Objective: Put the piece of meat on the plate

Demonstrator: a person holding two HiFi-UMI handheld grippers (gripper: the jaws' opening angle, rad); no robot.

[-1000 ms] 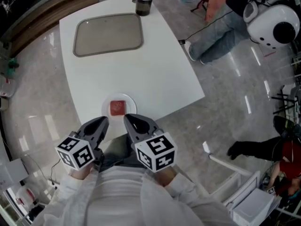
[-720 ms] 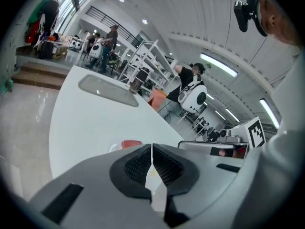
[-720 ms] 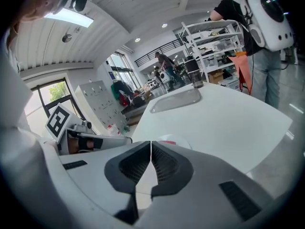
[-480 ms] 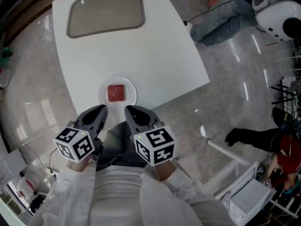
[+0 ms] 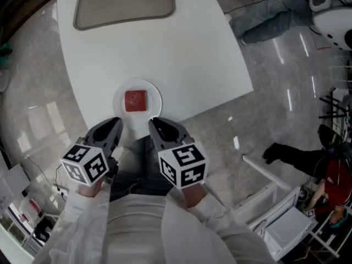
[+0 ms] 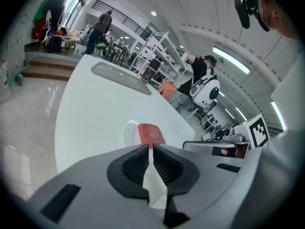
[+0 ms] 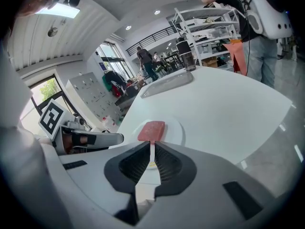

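A square red piece of meat (image 5: pixel 136 100) lies on a small round white plate (image 5: pixel 152 93) near the front edge of the white table (image 5: pixel 181 54). The meat (image 6: pixel 151 133) and the plate (image 6: pixel 129 132) show in the left gripper view, and the meat (image 7: pixel 152 130) and plate (image 7: pixel 175 129) also in the right gripper view. My left gripper (image 5: pixel 116 123) and right gripper (image 5: pixel 152 124) hang side by side just short of the table edge, above my lap. Both point at the plate and are shut with nothing between their jaws.
A grey tray (image 5: pixel 125 4) rests at the far end of the table. On the glossy floor at the right are a person's legs (image 5: pixel 275 15), a white helmet-like device (image 5: pixel 333 18) and white shelving (image 5: pixel 286 224).
Both grippers have sunk lower and drawn slightly back from the table edge. The meat and plate lie as before; the view has shifted, so the table appears higher in the frame.
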